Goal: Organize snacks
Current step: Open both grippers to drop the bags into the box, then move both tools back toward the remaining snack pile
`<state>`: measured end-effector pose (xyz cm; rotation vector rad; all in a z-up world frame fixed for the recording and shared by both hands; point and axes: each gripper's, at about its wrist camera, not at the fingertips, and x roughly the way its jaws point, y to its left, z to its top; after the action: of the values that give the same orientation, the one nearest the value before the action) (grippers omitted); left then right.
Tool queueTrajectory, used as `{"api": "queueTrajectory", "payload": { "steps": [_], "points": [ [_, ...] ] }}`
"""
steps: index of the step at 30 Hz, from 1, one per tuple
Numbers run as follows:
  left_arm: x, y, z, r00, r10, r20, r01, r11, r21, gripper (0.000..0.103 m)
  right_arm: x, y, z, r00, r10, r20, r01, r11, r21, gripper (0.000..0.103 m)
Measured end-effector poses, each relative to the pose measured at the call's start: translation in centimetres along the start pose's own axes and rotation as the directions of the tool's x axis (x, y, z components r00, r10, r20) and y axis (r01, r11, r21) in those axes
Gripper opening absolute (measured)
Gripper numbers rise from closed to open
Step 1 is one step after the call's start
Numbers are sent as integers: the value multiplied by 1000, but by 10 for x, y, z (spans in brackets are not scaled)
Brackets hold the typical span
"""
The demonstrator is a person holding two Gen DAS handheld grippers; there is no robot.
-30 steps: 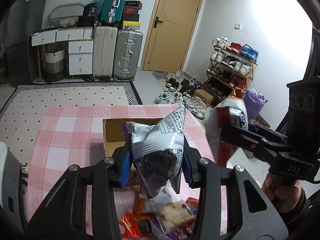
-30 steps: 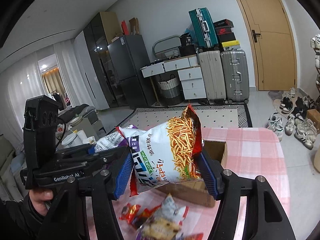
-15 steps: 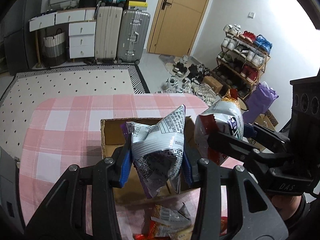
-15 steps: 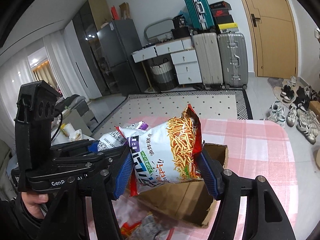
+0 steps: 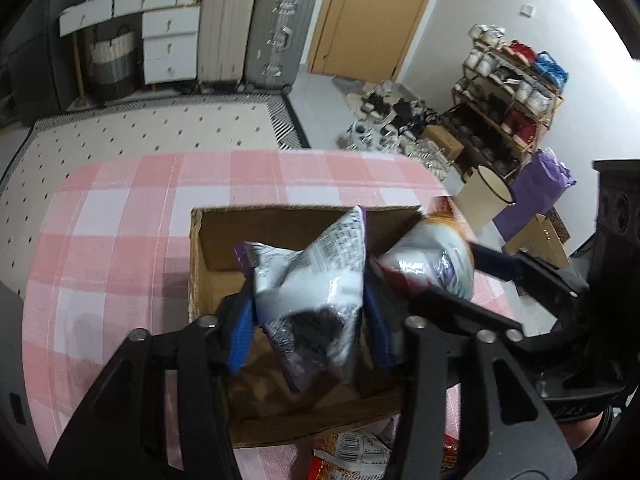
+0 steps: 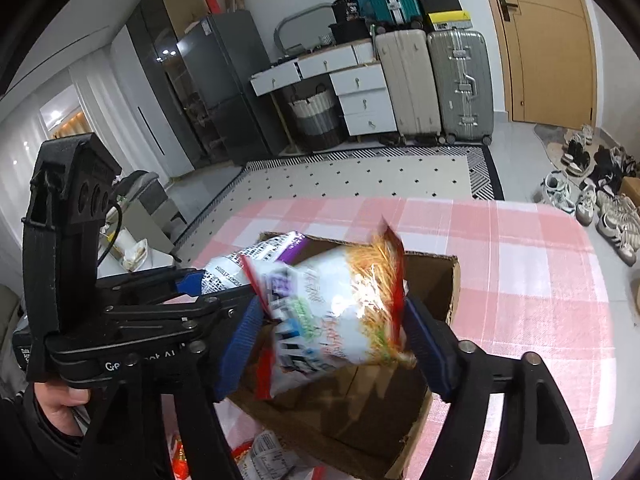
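My left gripper (image 5: 308, 320) is shut on a white and purple snack bag (image 5: 312, 288) and holds it over the open cardboard box (image 5: 195, 264). My right gripper (image 6: 332, 336) is shut on a white and red bag of fried sticks (image 6: 336, 304), also over the box (image 6: 450, 292). The two bags are side by side; the fried sticks bag (image 5: 432, 264) shows to the right in the left wrist view, and the white and purple bag (image 6: 240, 268) to the left in the right wrist view.
The box stands on a table with a pink checked cloth (image 5: 120, 224). Several loose snack packets (image 5: 356, 452) lie on the cloth in front of the box, also seen in the right wrist view (image 6: 264, 452). Beyond the table are a rug, suitcases and a shoe rack.
Both grippers have moved forward and down with their bags, from in front of the box to over its opening. The loose packets now lie behind the grippers.
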<state>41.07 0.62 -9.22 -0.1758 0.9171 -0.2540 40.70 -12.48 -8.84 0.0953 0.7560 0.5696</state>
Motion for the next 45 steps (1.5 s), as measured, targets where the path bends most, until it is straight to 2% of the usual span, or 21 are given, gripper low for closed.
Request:
{"api": "queueTrajectory", "payload": {
  "steps": [1,3,4,6,14,17,24,28,34,40,43,44,45],
  "points": [
    [3,2,-1,1000,-1,-2,1,1000,-7,52,1,-2,0,1000,-22,2,22,1000,3,83],
    [3,5,-1,1000,-2,10,2,1000,-11,54,-2,-5,-1,1000,-16,14,16,1000,13,83],
    [1,7,-2,1000,-3,14,3,1000,-8,61,-7,-5,-2,1000,-13,28,13,1000,18,83],
    [-9,6,-3,999,3,47,-3,1000,-3,63,-15,-4,-2,999,-22,41,22,1000,17,84],
    [-70,-13,-23,992,15,126,-16,1000,8,65,-72,18,-6,992,-15,126,15,1000,0,86],
    [-102,-17,-33,988,13,156,-14,1000,6,72,-97,31,-11,988,-17,153,20,1000,-14,86],
    [-169,-37,-58,975,16,223,-24,999,34,81,-154,59,-27,976,-13,217,22,999,-41,90],
    [-199,-46,-76,971,-7,239,-6,999,53,81,-186,76,-40,969,-6,246,19,998,-52,92],
    [-239,-54,-113,965,15,263,-27,999,45,85,-223,99,-62,961,-2,278,22,997,-70,93],
    [-268,-59,-148,960,17,281,-29,999,39,85,-251,119,-99,954,7,298,27,993,-111,95],
    [-283,-60,-167,950,29,310,-39,999,27,87,-259,124,-116,954,9,298,21,995,-99,95],
    [-292,-58,-179,941,26,337,-32,999,12,89,-263,124,-123,953,12,301,16,996,-89,95],
    [-297,-56,-187,934,17,357,-18,1000,1,95,-264,123,-127,953,14,302,12,996,-85,95]
  ]
}}
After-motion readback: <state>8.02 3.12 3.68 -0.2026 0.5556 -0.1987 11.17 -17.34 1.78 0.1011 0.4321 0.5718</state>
